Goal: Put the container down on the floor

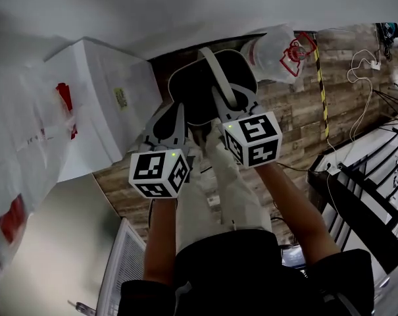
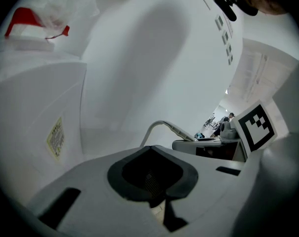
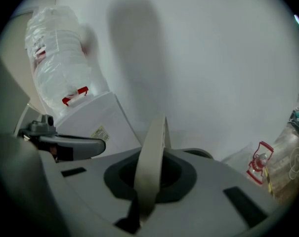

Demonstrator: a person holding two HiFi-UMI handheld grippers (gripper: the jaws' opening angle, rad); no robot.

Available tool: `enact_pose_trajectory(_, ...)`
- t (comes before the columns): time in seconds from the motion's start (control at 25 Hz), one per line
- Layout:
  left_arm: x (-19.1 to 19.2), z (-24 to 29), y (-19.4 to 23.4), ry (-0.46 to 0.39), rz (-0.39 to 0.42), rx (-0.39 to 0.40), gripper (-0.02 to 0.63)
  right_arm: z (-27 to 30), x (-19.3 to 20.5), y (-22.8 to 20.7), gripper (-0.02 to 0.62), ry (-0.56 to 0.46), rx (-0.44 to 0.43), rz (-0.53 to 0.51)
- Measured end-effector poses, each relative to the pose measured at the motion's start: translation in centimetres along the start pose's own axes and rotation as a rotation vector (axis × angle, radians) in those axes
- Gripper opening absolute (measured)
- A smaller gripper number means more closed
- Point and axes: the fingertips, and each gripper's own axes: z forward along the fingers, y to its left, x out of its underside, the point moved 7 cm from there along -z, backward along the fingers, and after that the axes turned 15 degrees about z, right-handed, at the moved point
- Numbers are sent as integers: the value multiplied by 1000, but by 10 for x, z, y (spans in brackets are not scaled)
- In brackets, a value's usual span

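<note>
Right gripper (image 3: pixel 149 179) is clamped on the pale handle (image 3: pixel 151 152), the strap running straight down through its jaws. Left gripper (image 2: pixel 154 181) rides alongside, jaws pressed together with nothing showing between them. The dark container (image 1: pixel 199 91) hangs from that handle just beyond both tongs, over the wood-plank floor (image 1: pixel 304 110). Whether its base touches, I can't tell. A white box (image 1: pixel 100 97) stands to the left.

Floor (image 1: pixel 297 117): brown wood-look planks.
White box (image 1: pixel 100 91): stands on the floor.
Clear bag (image 1: pixel 277 51): red print, right of the white box.
Striped tape (image 1: pixel 322 91): yellow-black, further right.
White cable (image 1: pixel 364 104): loose, farthest from the box.
</note>
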Motion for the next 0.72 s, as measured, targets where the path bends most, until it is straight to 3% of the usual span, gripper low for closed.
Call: enact_pose_trajectory(0.72, 75, 36, 10, 85, -98, -19, 18, 62, 66, -36, 31, 154, 68, 56)
